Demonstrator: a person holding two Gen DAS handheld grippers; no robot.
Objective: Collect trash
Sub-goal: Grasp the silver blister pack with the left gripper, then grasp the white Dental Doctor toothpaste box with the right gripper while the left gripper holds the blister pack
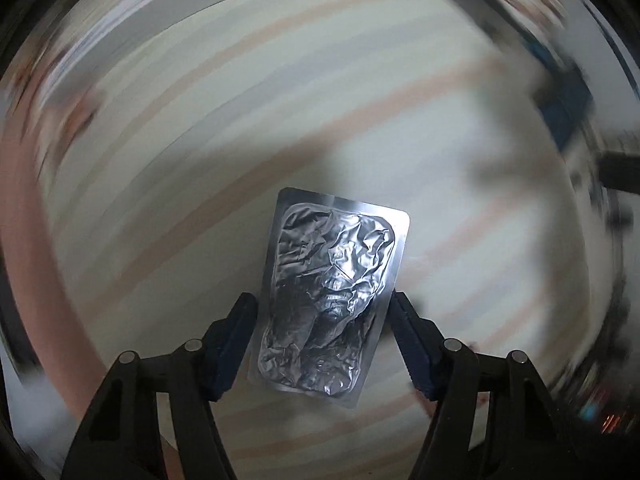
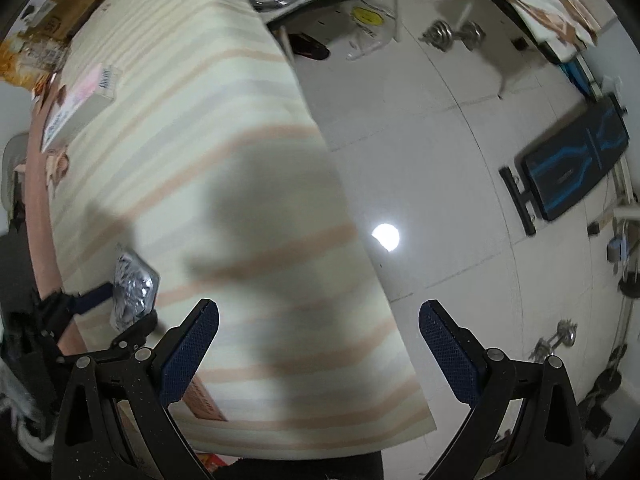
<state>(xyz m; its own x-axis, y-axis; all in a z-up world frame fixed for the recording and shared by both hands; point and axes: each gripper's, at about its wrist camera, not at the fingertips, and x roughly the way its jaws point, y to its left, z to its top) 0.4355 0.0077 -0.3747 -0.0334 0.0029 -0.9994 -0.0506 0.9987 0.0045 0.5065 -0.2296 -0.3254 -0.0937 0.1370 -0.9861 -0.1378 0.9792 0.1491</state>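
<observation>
Landmark: striped cloth [image 2: 224, 128] covering the table.
Foil pack [image 1: 330, 296]: crumpled silver blister, just above the cloth, near its left edge in the right wrist view.
Left gripper [image 1: 324, 344]: pinching the foil pack by its long edges; contact at the right pad appears firm, though the surroundings are blurred.
Right gripper [image 2: 320, 344]: spread wide, nothing between the fingers, over the cloth's floor-side edge.
Box [image 2: 80, 108]: lying on the cloth's far left part.

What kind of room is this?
Probably a room at home used for workouts: dumbbells lie on the tiled floor, a padded exercise bench stands nearby, and a striped cloth covers a table.
</observation>
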